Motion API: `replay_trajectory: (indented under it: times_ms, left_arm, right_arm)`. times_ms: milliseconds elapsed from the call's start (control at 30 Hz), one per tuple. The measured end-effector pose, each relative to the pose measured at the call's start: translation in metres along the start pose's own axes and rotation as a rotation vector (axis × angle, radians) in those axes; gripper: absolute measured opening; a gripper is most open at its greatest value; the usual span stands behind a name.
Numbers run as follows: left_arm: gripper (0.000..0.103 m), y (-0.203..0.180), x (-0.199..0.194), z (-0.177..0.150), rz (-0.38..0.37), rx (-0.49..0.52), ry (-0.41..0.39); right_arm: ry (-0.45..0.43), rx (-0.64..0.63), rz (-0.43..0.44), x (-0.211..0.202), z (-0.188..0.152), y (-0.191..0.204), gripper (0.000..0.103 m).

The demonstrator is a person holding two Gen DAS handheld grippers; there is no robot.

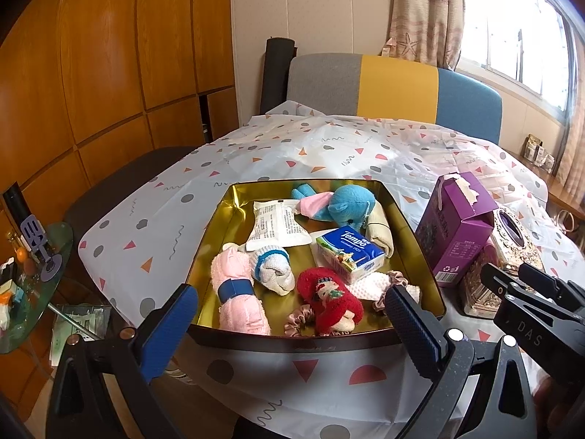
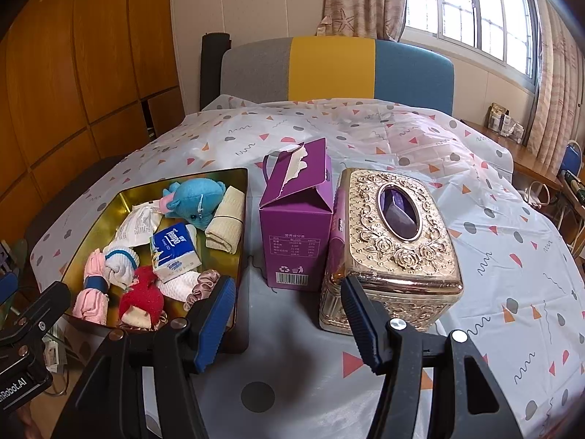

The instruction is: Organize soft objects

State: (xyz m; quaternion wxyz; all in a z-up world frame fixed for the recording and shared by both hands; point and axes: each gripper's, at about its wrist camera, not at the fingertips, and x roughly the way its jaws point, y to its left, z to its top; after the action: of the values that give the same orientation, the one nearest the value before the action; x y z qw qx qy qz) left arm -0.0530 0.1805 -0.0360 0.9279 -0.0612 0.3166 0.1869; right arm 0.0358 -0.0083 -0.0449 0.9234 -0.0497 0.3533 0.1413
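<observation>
A gold-lined tin tray [image 1: 215, 230] [image 2: 241, 197] holds several soft things: a blue plush elephant [image 1: 351, 206] [image 2: 199, 197], a Tempo tissue pack [image 1: 349, 254] [image 2: 173, 252], a white wipes pack [image 1: 276, 226], a pink rolled towel [image 1: 237, 292] [image 2: 93, 292], a white sock roll [image 1: 272, 270], a red plush doll [image 1: 329, 298] [image 2: 142, 296], a beige cloth [image 2: 226, 225] and scrunchies [image 2: 204, 281]. My left gripper [image 1: 289, 314] is open and empty, just in front of the tray's near rim. My right gripper [image 2: 287, 305] is open and empty, before the purple carton.
A purple carton [image 2: 296, 226] [image 1: 457, 230] and an ornate gold tissue box [image 2: 395, 237] [image 1: 512, 241] stand right of the tray on the patterned tablecloth [image 2: 512, 274]. A grey, yellow and blue sofa back [image 2: 329, 69] is behind. A glass side table [image 1: 33, 285] stands at the left.
</observation>
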Motion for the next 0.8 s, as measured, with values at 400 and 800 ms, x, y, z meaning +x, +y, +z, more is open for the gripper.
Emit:
replay_trajectory:
  times_ms: [400, 800]
  left_arm:
    - [0.103, 0.0006, -0.0003, -0.0004, 0.002, 0.000, 0.002]
    - [0.102, 0.0009, -0.0018, -0.0031, 0.021, 0.005, -0.003]
  right_arm:
    - [0.004, -0.001, 0.003, 0.0006, -0.0005, -0.0009, 0.061]
    - [0.010, -0.004, 0.006, 0.0012, -0.0015, -0.0005, 0.061]
